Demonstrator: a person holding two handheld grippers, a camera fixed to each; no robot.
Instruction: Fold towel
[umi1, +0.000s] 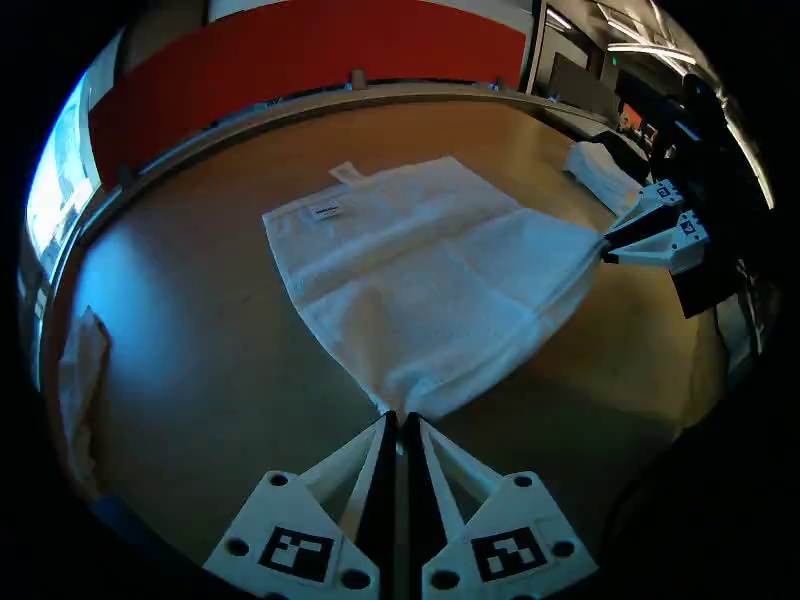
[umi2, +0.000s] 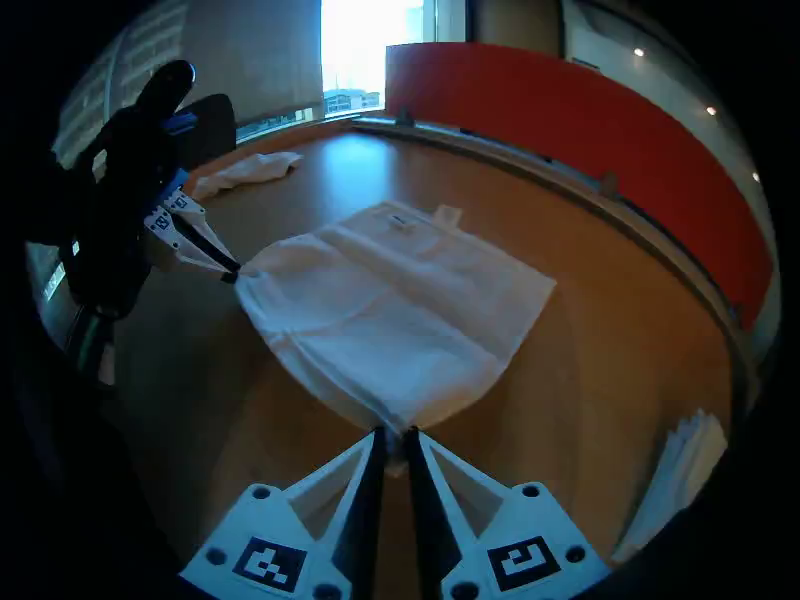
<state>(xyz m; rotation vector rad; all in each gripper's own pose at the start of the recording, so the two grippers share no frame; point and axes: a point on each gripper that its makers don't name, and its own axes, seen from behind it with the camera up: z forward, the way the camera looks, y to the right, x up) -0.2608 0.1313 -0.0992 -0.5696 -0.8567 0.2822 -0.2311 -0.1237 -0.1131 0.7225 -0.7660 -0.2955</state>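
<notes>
Left gripper (umi1: 400, 420) and right gripper (umi2: 393, 437) each pinch a corner of the white towel (umi1: 420, 270) on the counter (umi1: 200, 340).

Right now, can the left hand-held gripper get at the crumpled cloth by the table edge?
Probably not yet: the left hand-held gripper is shut on the towel, and the crumpled cloth lies apart, off to its side. It must let go first.

wooden table (umi1: 200, 330); red partition (umi1: 300, 50)

Dim room; window (umi2: 375, 45) glare blown out, ceiling strips (umi1: 640, 47) lit; fisheye bending edges, blue cast.
</notes>
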